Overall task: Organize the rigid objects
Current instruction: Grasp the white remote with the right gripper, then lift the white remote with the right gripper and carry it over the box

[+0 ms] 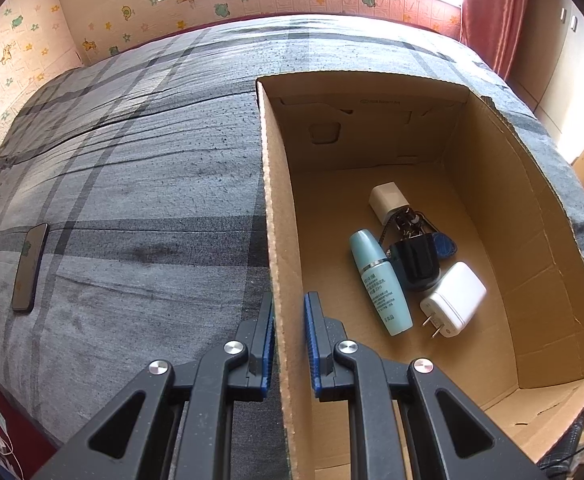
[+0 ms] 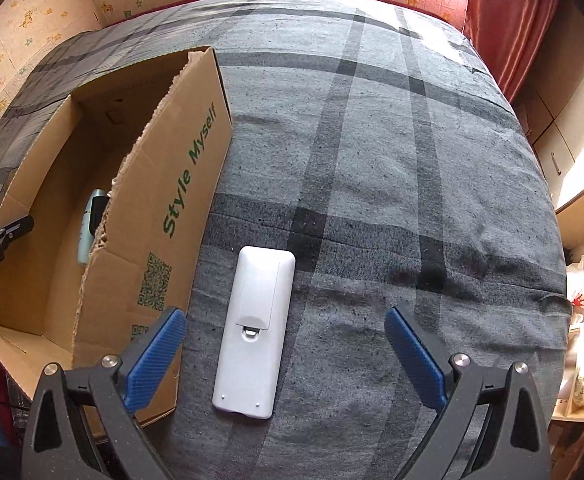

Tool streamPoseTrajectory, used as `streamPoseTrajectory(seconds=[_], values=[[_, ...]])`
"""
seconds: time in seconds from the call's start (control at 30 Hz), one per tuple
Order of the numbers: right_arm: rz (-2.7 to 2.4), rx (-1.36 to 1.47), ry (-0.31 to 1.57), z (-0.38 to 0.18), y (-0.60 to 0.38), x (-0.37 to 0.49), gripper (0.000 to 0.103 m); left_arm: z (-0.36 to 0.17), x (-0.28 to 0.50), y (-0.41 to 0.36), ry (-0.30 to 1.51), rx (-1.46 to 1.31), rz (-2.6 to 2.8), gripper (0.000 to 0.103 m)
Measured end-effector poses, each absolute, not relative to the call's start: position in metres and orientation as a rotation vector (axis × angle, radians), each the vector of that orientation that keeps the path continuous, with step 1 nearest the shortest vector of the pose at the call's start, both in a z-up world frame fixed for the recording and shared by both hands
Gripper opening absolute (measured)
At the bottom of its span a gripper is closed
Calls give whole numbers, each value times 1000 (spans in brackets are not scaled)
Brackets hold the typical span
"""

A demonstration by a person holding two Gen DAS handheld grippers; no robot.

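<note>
A brown cardboard box [image 1: 532, 240] stands open on a grey plaid bed. Its left wall sits between the blue pads of my left gripper [image 1: 290, 306], which is shut on it. Inside lie a teal bottle [image 1: 380, 280], a white plug charger [image 1: 454, 300], a black object with keys [image 1: 416, 260], a blue fob [image 1: 444, 246] and a small white cube [image 1: 388, 202]. A white remote [image 2: 258, 332] lies face down on the bed, right of the box [image 2: 180, 200]. My right gripper [image 2: 284, 314] hangs open above the remote, one finger on each side, not touching it.
A dark phone [image 1: 30, 268] lies on the bed far left of the box. The bed [image 2: 412, 160] stretches wide to the right of the remote. A red curtain [image 2: 508, 20] and a cabinet stand at the right, and a patterned wall runs behind.
</note>
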State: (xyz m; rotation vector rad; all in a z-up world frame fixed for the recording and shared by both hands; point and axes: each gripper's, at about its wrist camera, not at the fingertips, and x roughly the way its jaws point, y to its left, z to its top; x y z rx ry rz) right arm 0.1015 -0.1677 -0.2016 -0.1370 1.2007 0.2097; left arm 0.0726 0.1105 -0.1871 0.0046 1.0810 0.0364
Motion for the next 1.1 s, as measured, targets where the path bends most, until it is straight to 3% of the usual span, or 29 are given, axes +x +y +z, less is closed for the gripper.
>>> streamPoseTrajectory(seconds=[0.27,0.5,0.8,0.87,0.93,1.1], values=[[224,-121,1273,-237,-167,107,90,-187,72,110,1080,9,36,15],[223,-115,1309,-255,-160,112,74,-187,72,110,1080,5,37,15],[186,-80,1331,-274,-159,111,71,-188,72,112,1080,1,37,15],[186,-94,1324,-274,-154,111,64,-187,72,112,1079,0,36,15],[198,-87,1318,-273,-150,108,50,-187,73,111,1079,2,39,15],[188,-78,1300,-267,-147,104,50,-188,73,110,1078,4,41,15]])
